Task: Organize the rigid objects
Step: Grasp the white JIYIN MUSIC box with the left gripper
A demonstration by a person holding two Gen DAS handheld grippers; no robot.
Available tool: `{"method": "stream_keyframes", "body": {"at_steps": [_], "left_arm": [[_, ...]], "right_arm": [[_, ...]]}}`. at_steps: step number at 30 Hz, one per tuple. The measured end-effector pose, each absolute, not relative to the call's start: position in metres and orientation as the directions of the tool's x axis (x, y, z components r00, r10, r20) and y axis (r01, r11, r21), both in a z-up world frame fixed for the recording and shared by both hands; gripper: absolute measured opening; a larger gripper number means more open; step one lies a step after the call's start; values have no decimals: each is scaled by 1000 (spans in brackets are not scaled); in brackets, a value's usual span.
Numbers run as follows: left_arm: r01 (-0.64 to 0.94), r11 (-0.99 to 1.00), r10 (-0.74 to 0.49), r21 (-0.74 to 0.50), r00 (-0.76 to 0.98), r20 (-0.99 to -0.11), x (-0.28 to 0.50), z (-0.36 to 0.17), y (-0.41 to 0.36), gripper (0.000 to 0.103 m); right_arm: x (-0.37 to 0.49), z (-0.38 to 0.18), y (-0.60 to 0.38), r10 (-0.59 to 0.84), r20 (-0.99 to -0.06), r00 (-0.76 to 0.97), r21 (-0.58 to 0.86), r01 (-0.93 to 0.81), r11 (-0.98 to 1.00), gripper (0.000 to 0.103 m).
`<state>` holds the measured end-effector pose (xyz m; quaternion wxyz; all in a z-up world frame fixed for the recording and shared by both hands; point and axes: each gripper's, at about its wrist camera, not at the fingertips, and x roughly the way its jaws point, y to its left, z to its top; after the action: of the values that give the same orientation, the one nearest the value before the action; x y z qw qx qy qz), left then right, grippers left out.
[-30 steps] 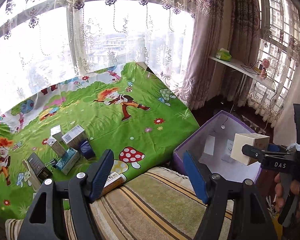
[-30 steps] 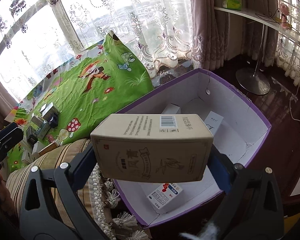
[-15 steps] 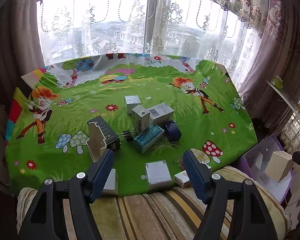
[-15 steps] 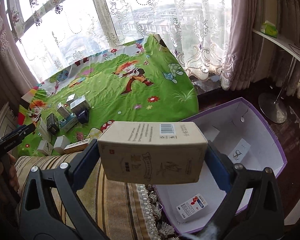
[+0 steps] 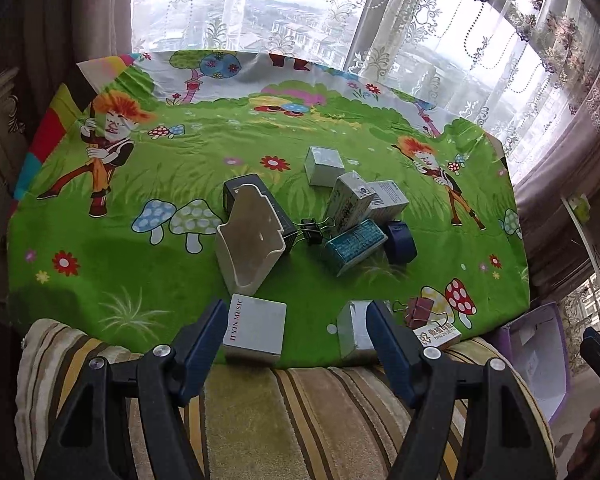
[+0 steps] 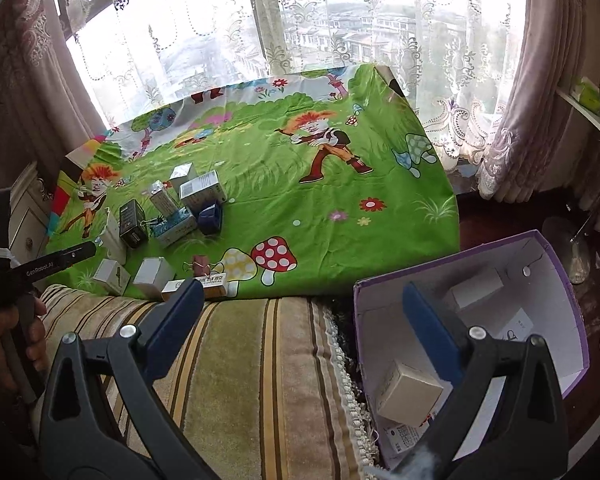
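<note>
A: How much is sorted?

B: A few cartons, one tan point(image 6: 407, 398), lie in the purple box point(image 6: 562, 264) (floor, right of the bed). About ten items remain on the green sheet point(image 5: 140, 280).

A: The grippers?

B: The left gripper point(image 5: 296, 332) and right gripper point(image 6: 304, 320) gape wide, empty.

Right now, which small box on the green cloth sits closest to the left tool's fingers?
The white square box printed JIYIN MUSIC, right beside the left finger at the cloth's near edge; the others lie farther off.

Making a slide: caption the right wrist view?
Open right claw above striped cushion, beige carton lying in purple storage box.
</note>
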<state>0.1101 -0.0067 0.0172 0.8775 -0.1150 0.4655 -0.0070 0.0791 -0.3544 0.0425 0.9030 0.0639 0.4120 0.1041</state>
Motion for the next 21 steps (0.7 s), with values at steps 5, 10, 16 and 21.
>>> {"method": "stream_keyframes", "body": {"at_steps": [5,10,16,21], "left_arm": [[-132,969,-121,-208,478,-870,122,-5,4,72],[-146,971,-112,-188,420,-901,131,-23,7,72],[-124,979,-105,-161,372,-922,140,-39,5,61],[-112,978,-123,-173,359,-925,139,-46,4,45]], "right_arm": [[102,26,-314,303,-783,543,203,-237,950,100],[124,3,-279,345,-837,425,223,-311,924,100],[149,-27,-252,355,-889,290,261,-314,913,101],[157,-35,-235,323,-911,256,228,-340,912,102]]}}
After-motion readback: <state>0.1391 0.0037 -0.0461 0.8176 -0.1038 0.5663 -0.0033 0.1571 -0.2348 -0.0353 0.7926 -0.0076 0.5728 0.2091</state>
